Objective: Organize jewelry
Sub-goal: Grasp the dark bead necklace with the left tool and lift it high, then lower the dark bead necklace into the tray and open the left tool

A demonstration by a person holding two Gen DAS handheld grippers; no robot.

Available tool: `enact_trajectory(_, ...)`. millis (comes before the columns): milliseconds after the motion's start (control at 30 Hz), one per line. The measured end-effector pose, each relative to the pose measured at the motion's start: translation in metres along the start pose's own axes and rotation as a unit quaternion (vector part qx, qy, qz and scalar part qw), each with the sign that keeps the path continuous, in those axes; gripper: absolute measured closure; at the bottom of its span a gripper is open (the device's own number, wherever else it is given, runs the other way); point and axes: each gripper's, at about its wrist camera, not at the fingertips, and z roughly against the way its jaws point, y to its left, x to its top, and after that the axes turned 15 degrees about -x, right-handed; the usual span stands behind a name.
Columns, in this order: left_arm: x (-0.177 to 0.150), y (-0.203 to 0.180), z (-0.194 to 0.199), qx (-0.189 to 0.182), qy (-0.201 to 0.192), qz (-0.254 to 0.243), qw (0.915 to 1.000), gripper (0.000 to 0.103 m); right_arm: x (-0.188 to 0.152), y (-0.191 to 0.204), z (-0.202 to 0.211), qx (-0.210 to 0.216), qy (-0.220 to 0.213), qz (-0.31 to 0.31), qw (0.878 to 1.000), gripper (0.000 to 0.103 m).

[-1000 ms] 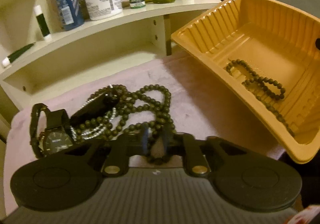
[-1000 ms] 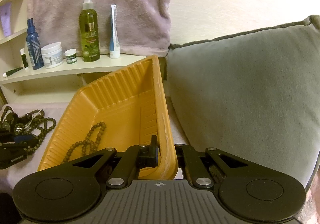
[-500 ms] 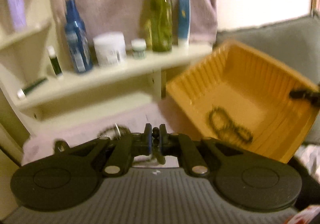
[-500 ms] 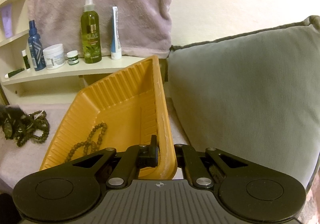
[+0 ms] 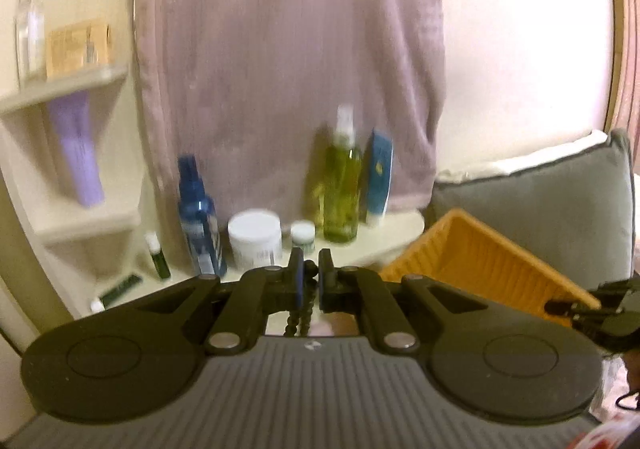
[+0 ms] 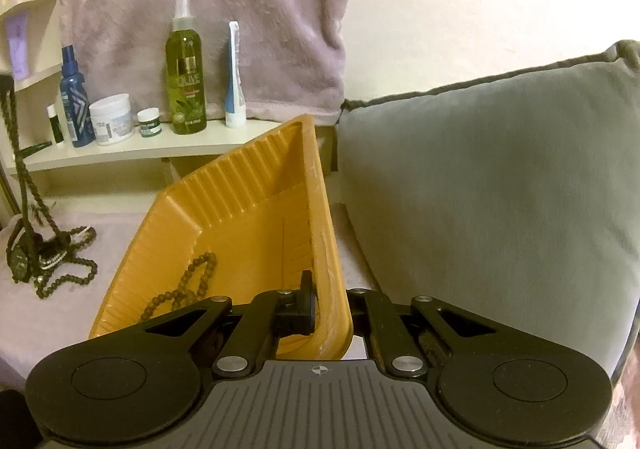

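The left tongs [image 5: 308, 277] are grasping the bead necklace [image 5: 298, 315]; the right tongs [image 6: 326, 305] are clenching the tray [image 6: 320, 233] rim. Carrying slowly over the tray should stop the strand snagging on the watch [image 6: 20, 259].

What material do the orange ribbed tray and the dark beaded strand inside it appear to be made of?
The orange ribbed tray looks like thin moulded plastic: glossy, with pressed ribs and a rolled rim, whitish scuffs along the edge. The dark beaded strand in it shows small round matte brown beads, possibly wood or stone; the pictures cannot settle which.
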Motion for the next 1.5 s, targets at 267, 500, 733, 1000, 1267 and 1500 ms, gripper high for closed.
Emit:
enact_trajectory(267,0.035,-0.008,0.019,-0.009,-0.043,-0.017,0.9989,0.097,0.002,0.001,0.002,0.0,-0.005,0.002,1.0,0.097)
enact_trajectory(500,0.062,-0.016,0.03,-0.02,-0.075,-0.031,0.9965,0.097,0.002,0.001,0.004,-0.001,-0.007,0.002,1.0,0.097)
enact_trajectory(733,0.09,-0.033,0.037,-0.045,-0.105,-0.051,0.9921,0.097,0.006,0.002,0.004,-0.001,-0.009,0.002,1.0,0.097)
enact_trajectory(1000,0.125,-0.06,0.04,-0.079,-0.142,-0.076,0.9838,0.097,0.007,0.001,0.003,-0.001,-0.009,0.001,1.0,0.097)
enact_trajectory(1267,0.157,-0.085,0.045,-0.116,-0.177,-0.094,0.9727,0.097,0.005,-0.001,0.001,0.0,-0.008,-0.001,1.0,0.097)
enact_trajectory(1500,0.166,-0.1,0.034,-0.137,-0.177,-0.105,0.969,0.097,0.005,-0.001,0.002,0.0,-0.007,-0.003,1.0,0.097)
